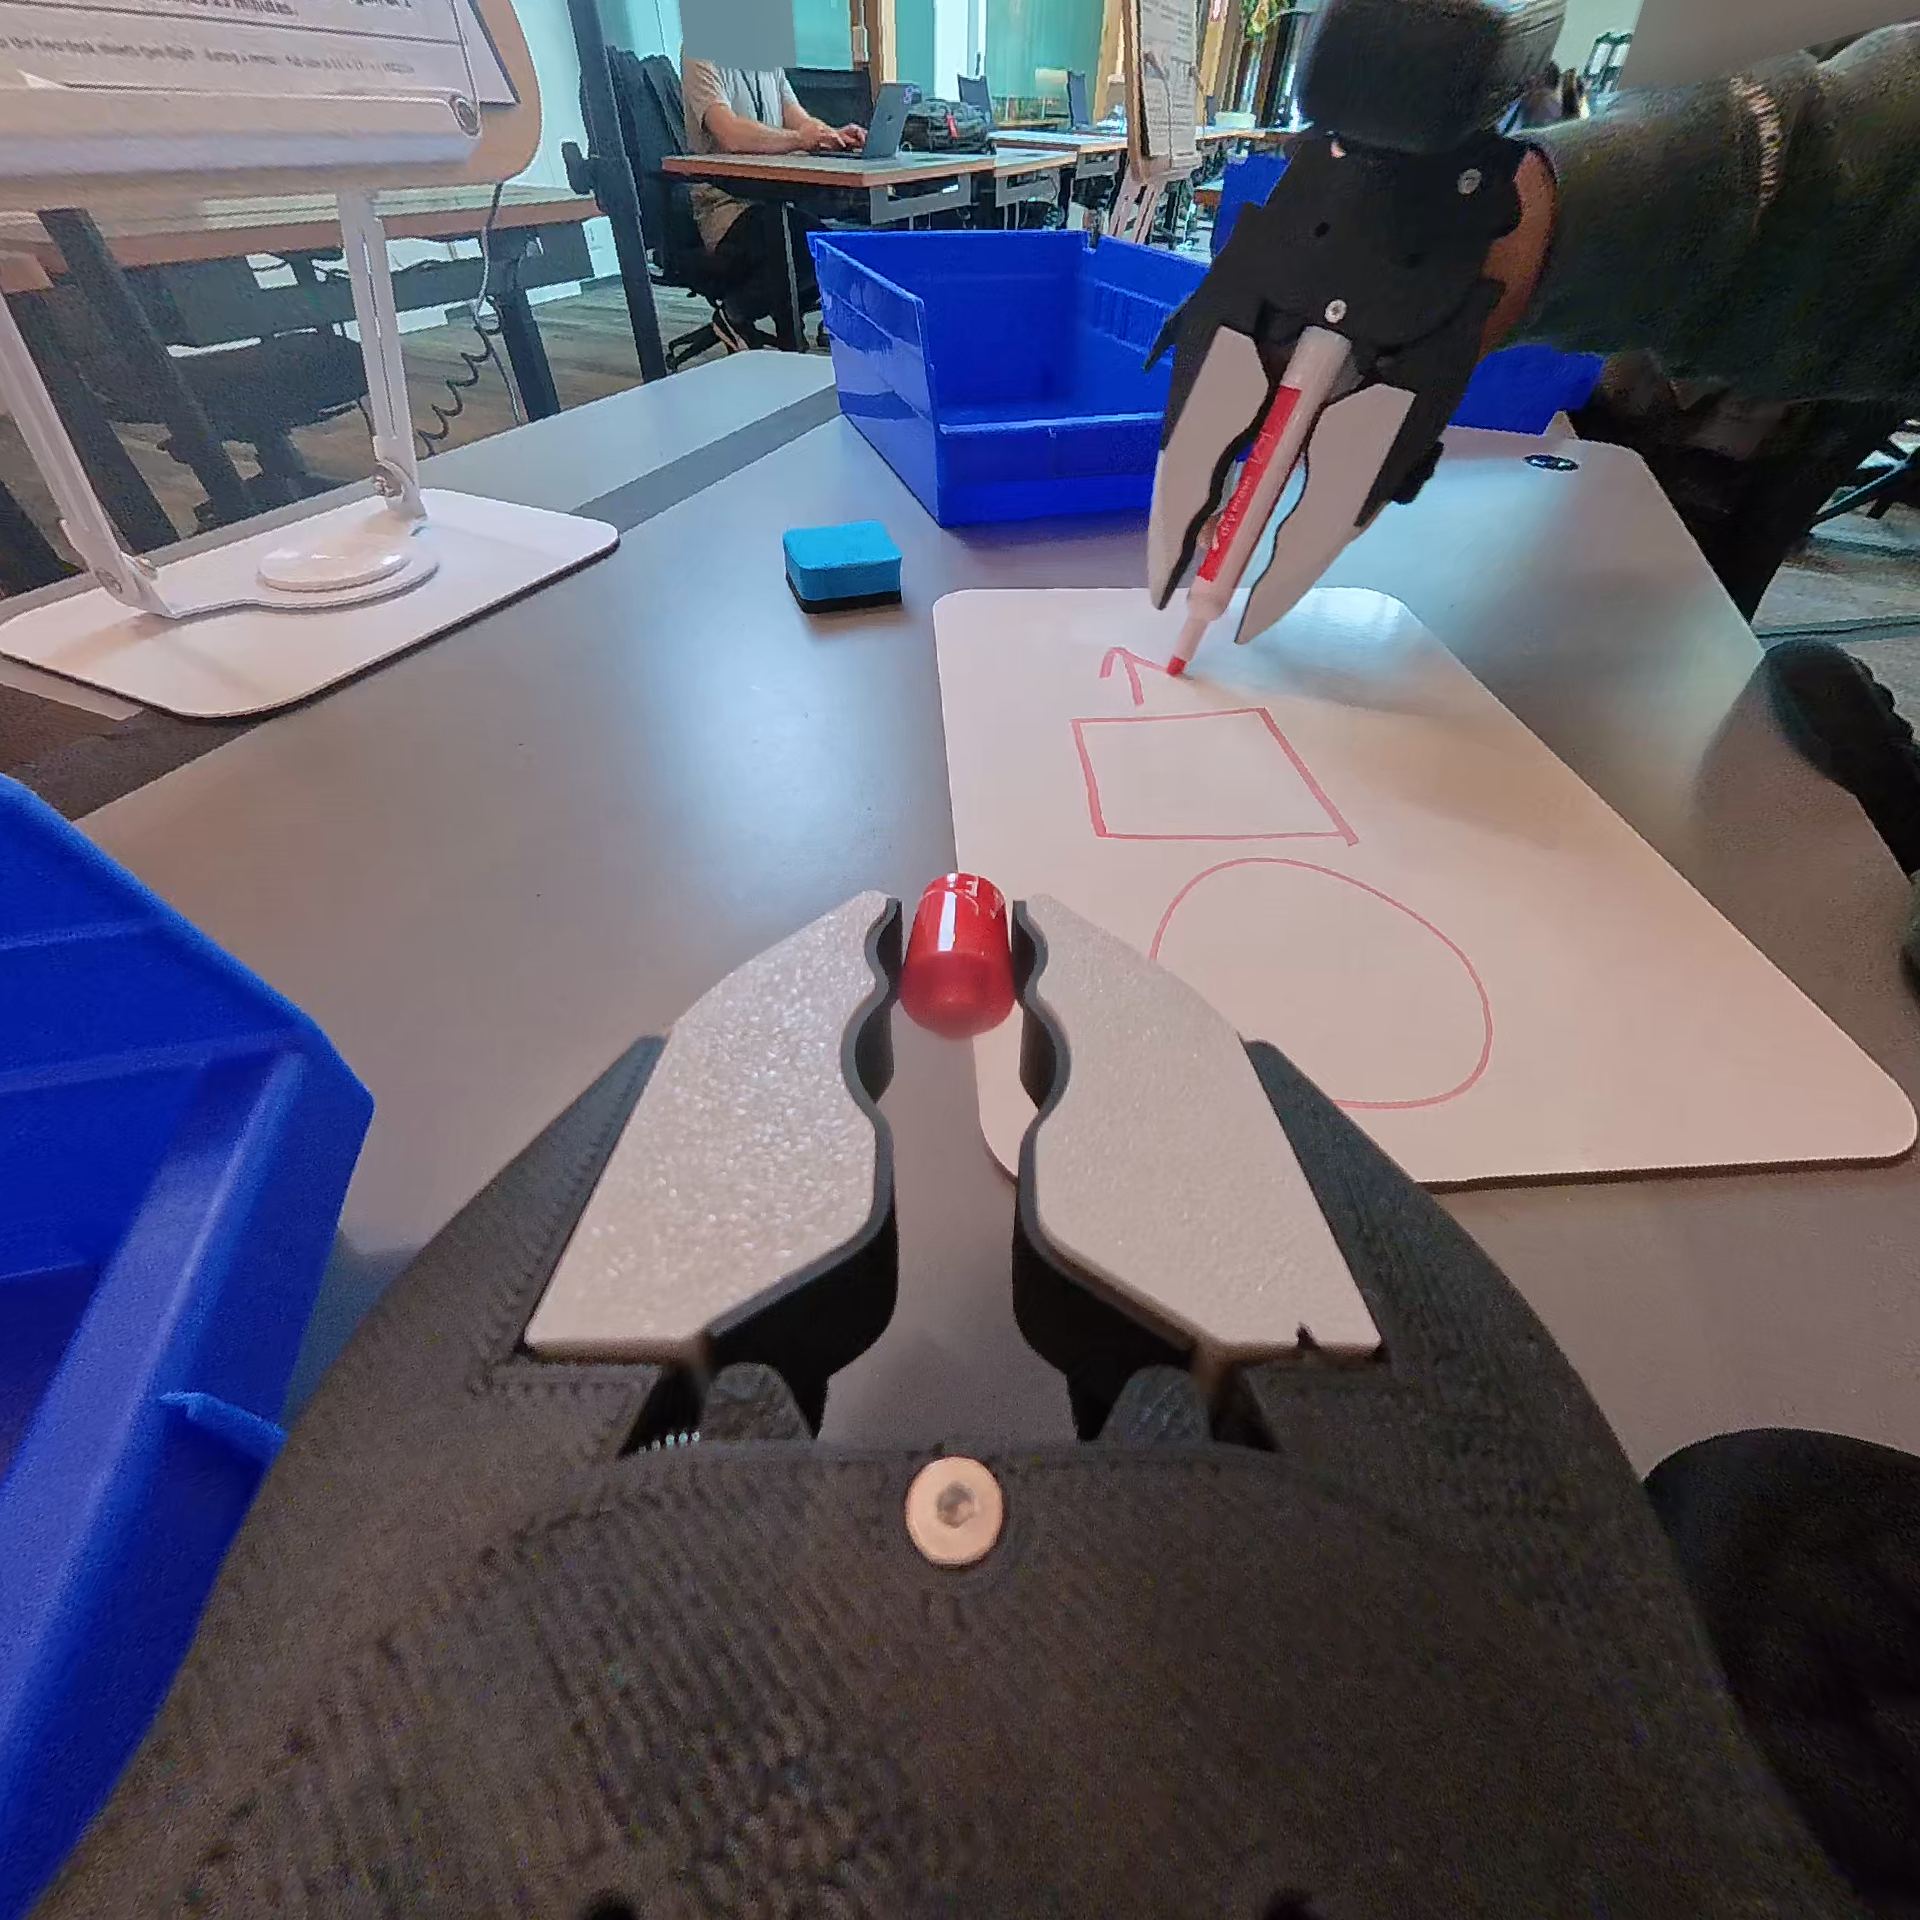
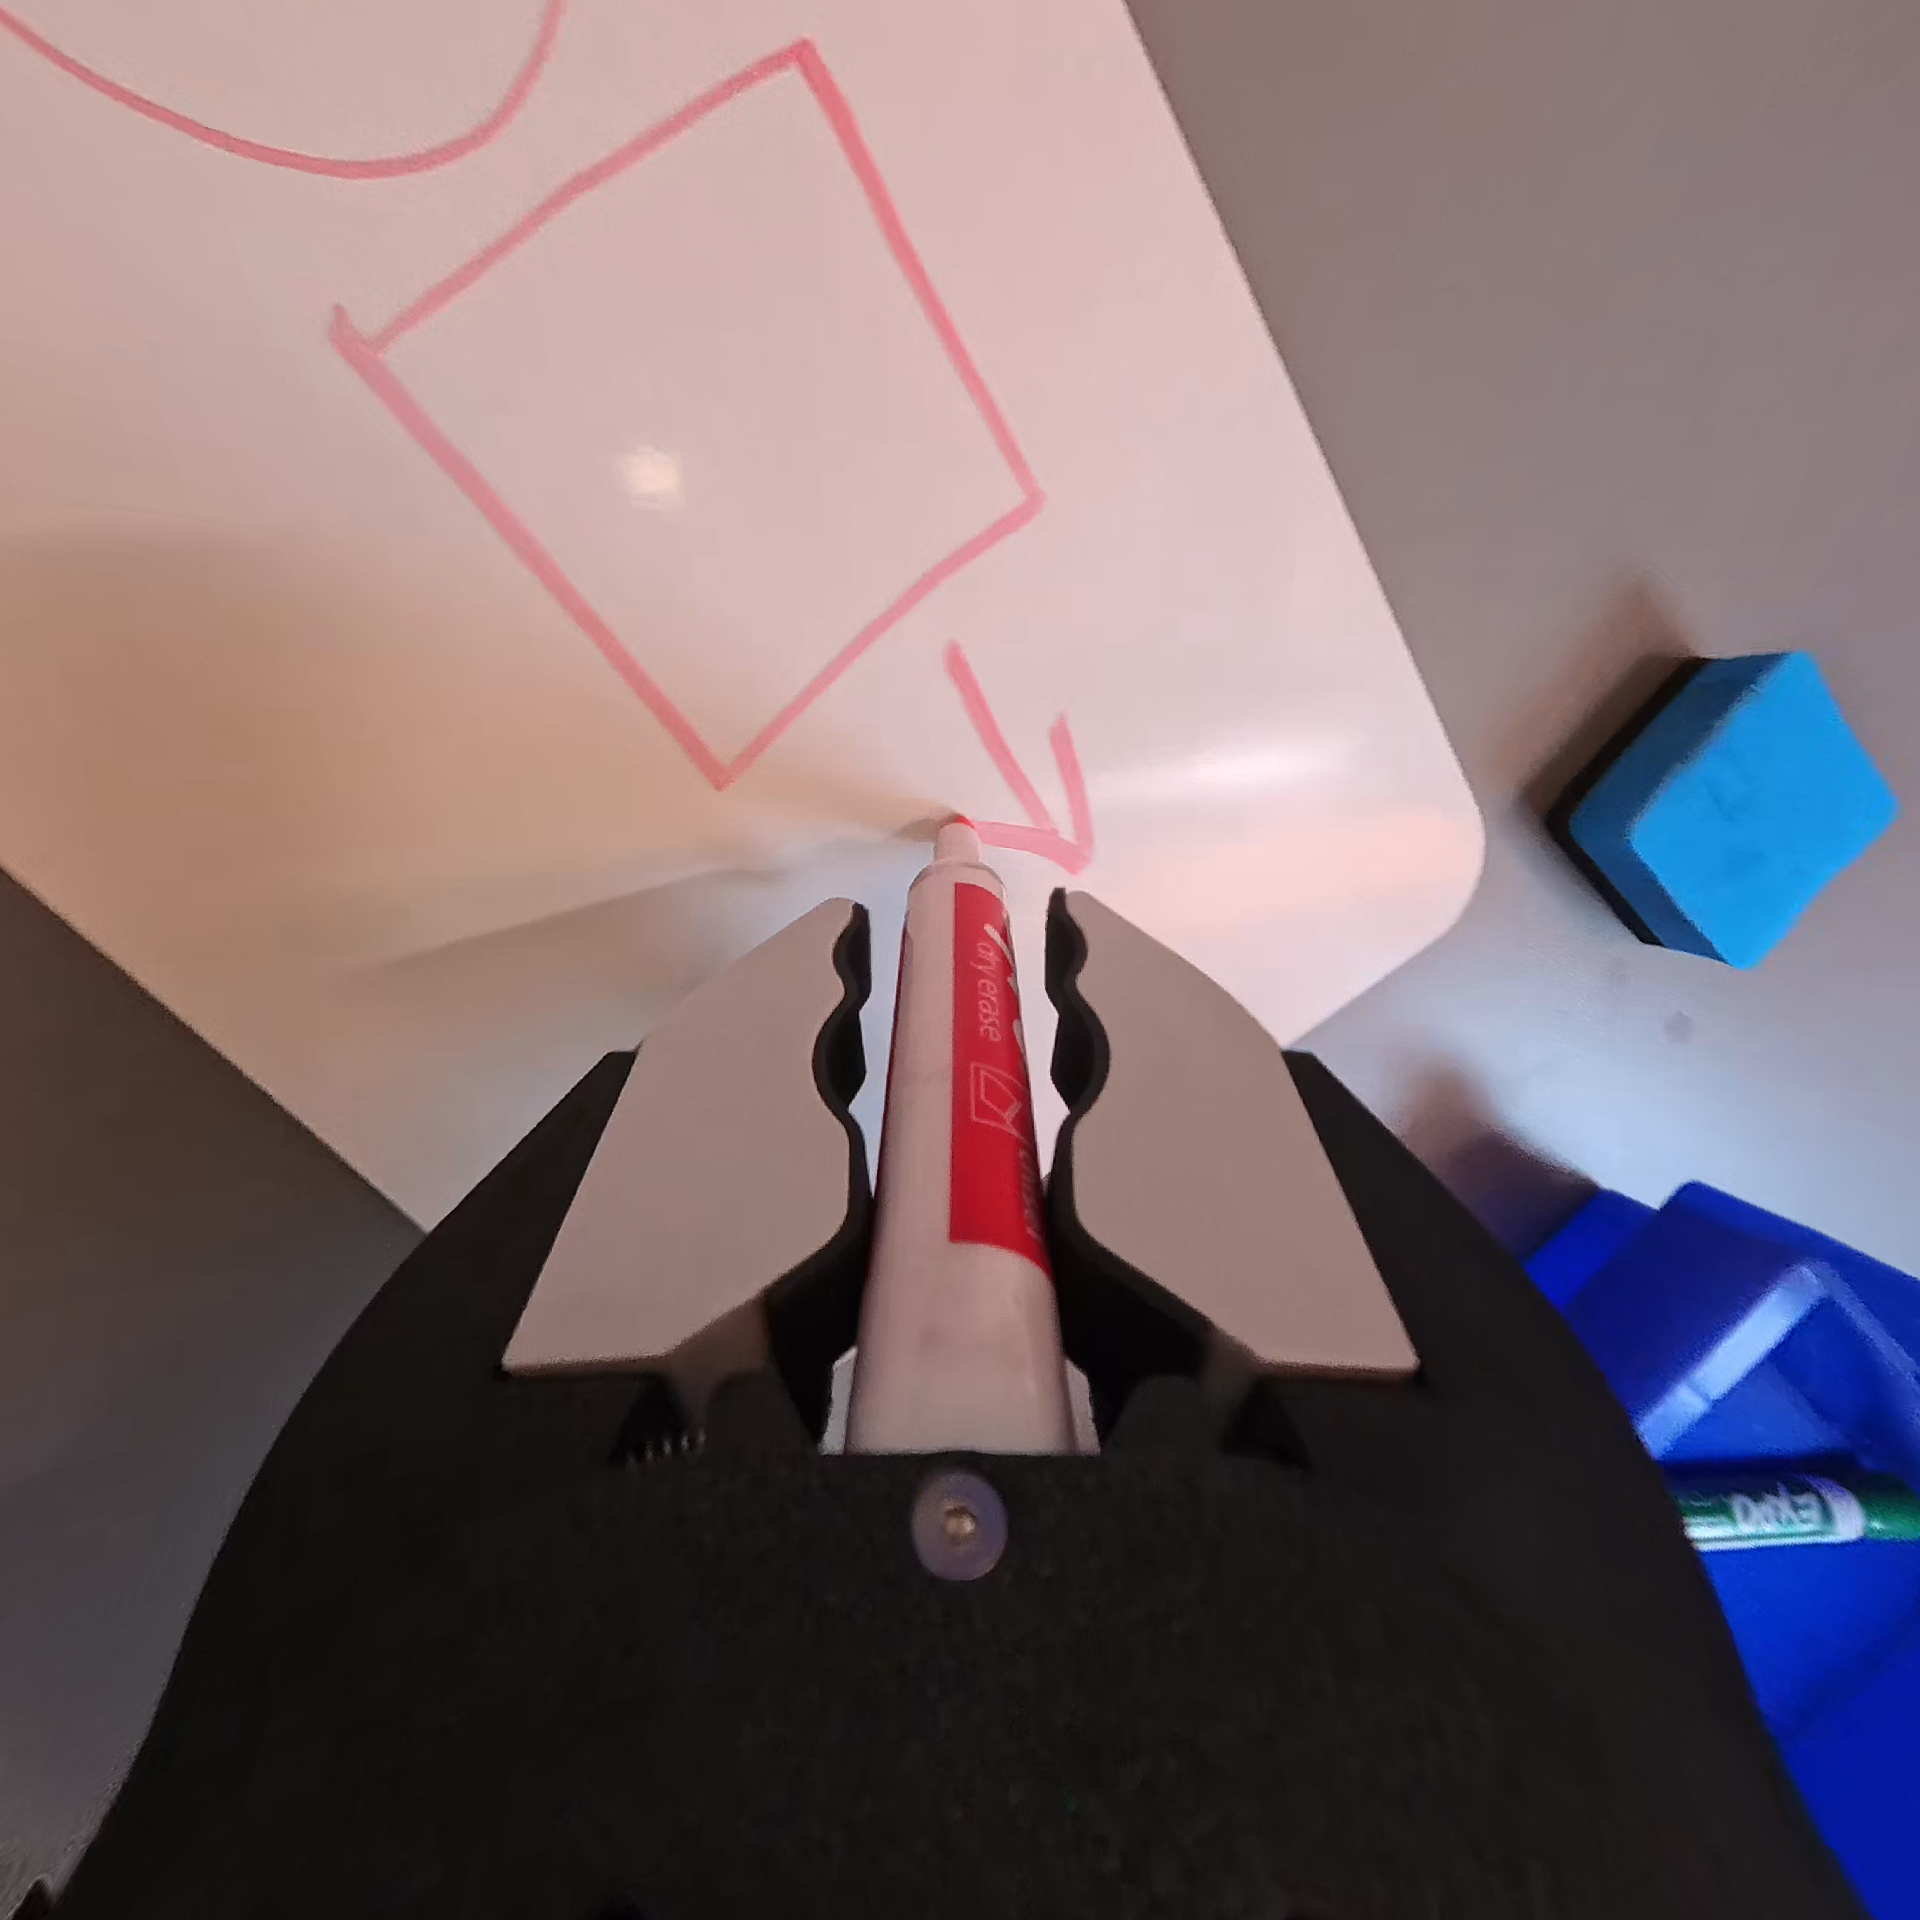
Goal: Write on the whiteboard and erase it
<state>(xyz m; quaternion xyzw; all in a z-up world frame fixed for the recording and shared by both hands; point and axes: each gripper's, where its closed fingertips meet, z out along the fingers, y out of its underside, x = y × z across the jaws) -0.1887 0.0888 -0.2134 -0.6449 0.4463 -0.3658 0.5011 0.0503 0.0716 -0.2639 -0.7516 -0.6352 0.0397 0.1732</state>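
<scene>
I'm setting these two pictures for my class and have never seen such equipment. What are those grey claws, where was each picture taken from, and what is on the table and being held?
No robot here: a person holds a two-finger gripper in each hand, each with a camera looking along its fingers. One picture is from the left gripper, shut on a red cap. The other is from the right gripper, shut on a red marker whose tip touches a whiteboard lying on the grey table. A circle, a square and an unfinished mark are drawn in red. Beside the board lies a blue eraser, with a blue bin beyond.
</scene>
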